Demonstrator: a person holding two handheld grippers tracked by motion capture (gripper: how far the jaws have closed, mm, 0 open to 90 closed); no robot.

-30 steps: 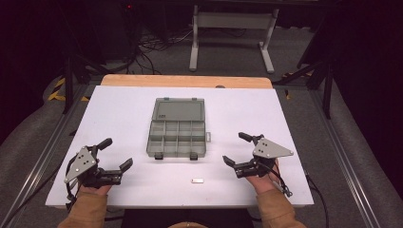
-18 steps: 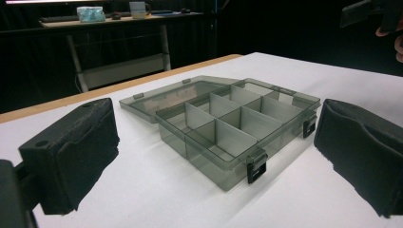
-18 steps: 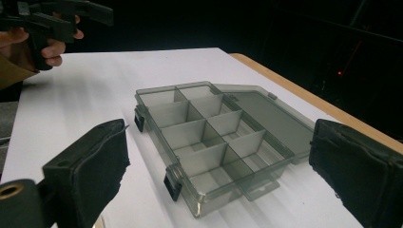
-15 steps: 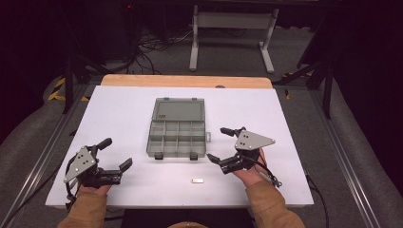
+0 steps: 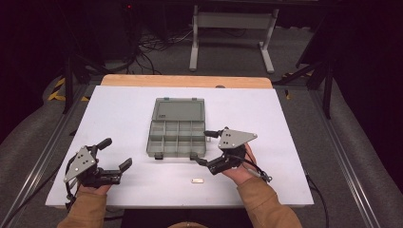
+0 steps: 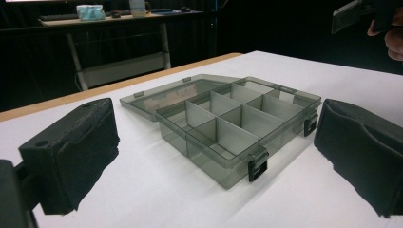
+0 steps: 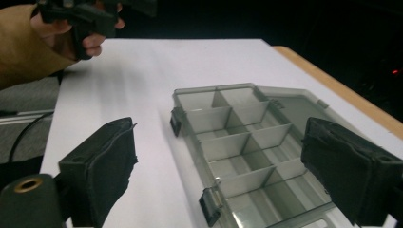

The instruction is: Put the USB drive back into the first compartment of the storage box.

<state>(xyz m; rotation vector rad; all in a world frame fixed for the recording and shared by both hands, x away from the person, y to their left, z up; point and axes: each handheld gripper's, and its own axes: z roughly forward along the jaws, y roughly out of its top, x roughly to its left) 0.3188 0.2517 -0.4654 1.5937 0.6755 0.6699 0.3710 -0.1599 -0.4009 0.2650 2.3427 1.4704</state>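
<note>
The compartment box point(image 5: 177, 128) lies open near the middle of the white table point(image 5: 119, 109), its smoky grey tray divided into small cells and its lid point(image 5: 181, 109) folded flat on the table at the tray's 12 o'clock side. Two dark latches point(image 5: 158, 155) hang from the tray's near wall. No brand, label or writing can be read on the box or anywhere else.

Nearest the person, a small pale flat piece point(image 5: 197, 180) lies on the bare table at about 6 o'clock from the box, well apart from it. At 7 o'clock the left hand-held gripper point(image 5: 115, 154) rests low over the table, jaws spread wide and holding nothing; in the left gripper view the box point(image 6: 228, 126) sits between the two black pads point(image 6: 71, 154), farther off. At 5 o'clock the right hand-held gripper point(image 5: 207, 148) is just beside the tray's near right corner, jaws also wide and empty; in the right gripper view its pads point(image 7: 102, 168) frame the tray point(image 7: 242, 142) from the side.

Beyond the box, a wooden edge point(image 5: 185, 80) runs along the table's far side. Farther at 12 o'clock stands a grey metal frame point(image 5: 233, 33) on the dark floor, with tangled cables point(image 5: 152, 45) at 11 o'clock. Nothing lies between either gripper and the box.
</note>
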